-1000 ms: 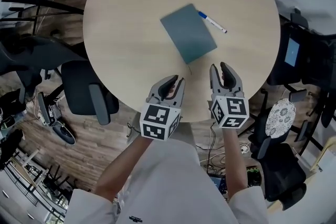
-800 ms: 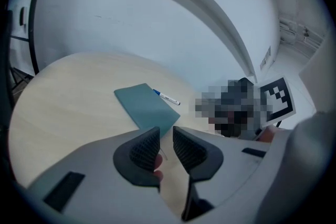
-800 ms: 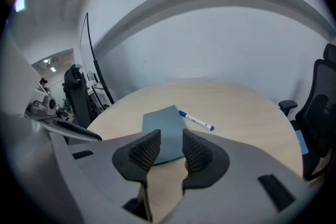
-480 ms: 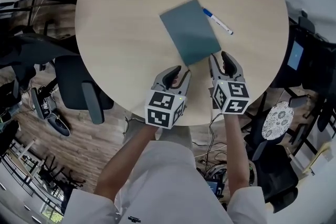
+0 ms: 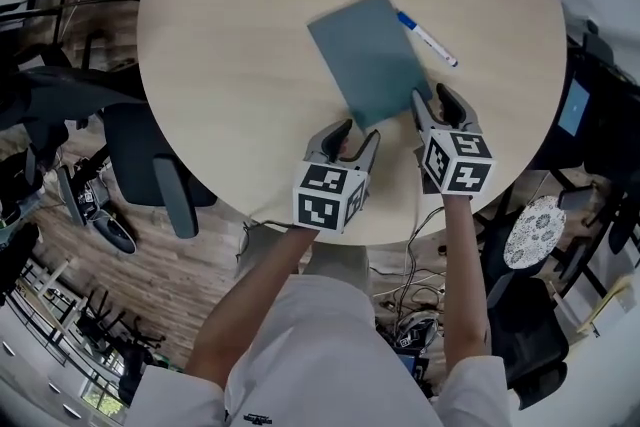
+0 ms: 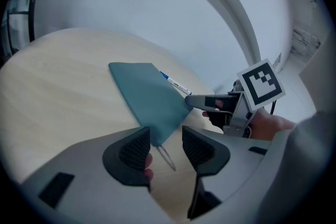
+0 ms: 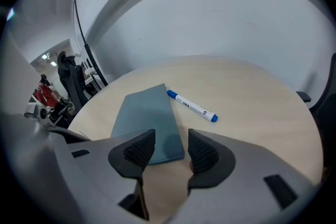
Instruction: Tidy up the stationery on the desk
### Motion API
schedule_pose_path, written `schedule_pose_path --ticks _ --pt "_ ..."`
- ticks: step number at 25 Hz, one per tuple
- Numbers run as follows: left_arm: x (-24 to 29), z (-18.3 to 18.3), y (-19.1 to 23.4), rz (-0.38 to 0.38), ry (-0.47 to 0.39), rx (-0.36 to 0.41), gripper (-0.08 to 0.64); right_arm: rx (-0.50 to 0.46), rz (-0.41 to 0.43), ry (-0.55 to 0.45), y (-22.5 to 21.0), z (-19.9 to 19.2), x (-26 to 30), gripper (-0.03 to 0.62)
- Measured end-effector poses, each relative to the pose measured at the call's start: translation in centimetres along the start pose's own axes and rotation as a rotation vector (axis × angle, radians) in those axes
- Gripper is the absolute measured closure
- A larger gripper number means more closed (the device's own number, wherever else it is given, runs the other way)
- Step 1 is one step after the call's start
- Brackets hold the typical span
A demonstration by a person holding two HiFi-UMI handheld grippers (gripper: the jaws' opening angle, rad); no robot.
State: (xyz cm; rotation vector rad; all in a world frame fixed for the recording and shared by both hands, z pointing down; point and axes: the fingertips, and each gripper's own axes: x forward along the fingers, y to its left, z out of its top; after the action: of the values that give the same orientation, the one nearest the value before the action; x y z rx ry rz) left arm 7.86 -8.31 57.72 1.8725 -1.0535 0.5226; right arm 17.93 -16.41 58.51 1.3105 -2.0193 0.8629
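Hovering low over a round pale-wood tabletop (image 5: 230, 65), the person's left gripper (image 5: 355, 135) and right gripper (image 5: 435, 99) both stand with jaws apart and nothing held, poised at the near end of a flat slate-blue fabric pouch (image 5: 368, 60). The pouch's near corner and its thin zip pull (image 6: 167, 156) sit in line with the left gripper's gap, while the right gripper faces the other near corner. A white marker pen with blue ends (image 5: 428, 40) lies just beside the pouch's far right edge. The likely hazard is that a thin pouch lying flat offers little to pinch. A closing gripper may shove it across the smooth tabletop, nudging the round marker pen into a roll toward the rim.
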Motion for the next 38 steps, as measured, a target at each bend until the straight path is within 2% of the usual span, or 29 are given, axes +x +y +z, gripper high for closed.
schedule_pose_path --ticks 2,7,14,20,27,38 --pt "0.5 -0.4 0.4 0.013 0.011 0.004 0.374 -0.015 0.002 0.02 0.0 -0.4 0.5 0.399" --pt "1.5 -0.9 1.0 0.004 0.021 -0.045 0.376 -0.005 0.013 0.053 0.2 -1.2 1.4 0.399" --pt "2.1 -0.7 2.0 0.002 0.032 -0.027 0.376 0.024 0.035 0.086 0.4 -1.6 1.6 0.399" --pt "1.2 -0.3 3.3 0.005 0.036 -0.022 0.376 -0.014 0.002 0.099 2.2 -2.2 0.7 0.399" --pt "-0.6 0.2 5.7 0.022 0.037 -0.002 0.376 0.068 0.011 0.091 5.3 -3.7 -0.1 0.399" --pt "-3.6 0.8 9.3 0.044 0.032 0.073 0.376 0.173 0.013 0.085 10.6 -5.1 0.0 0.399"
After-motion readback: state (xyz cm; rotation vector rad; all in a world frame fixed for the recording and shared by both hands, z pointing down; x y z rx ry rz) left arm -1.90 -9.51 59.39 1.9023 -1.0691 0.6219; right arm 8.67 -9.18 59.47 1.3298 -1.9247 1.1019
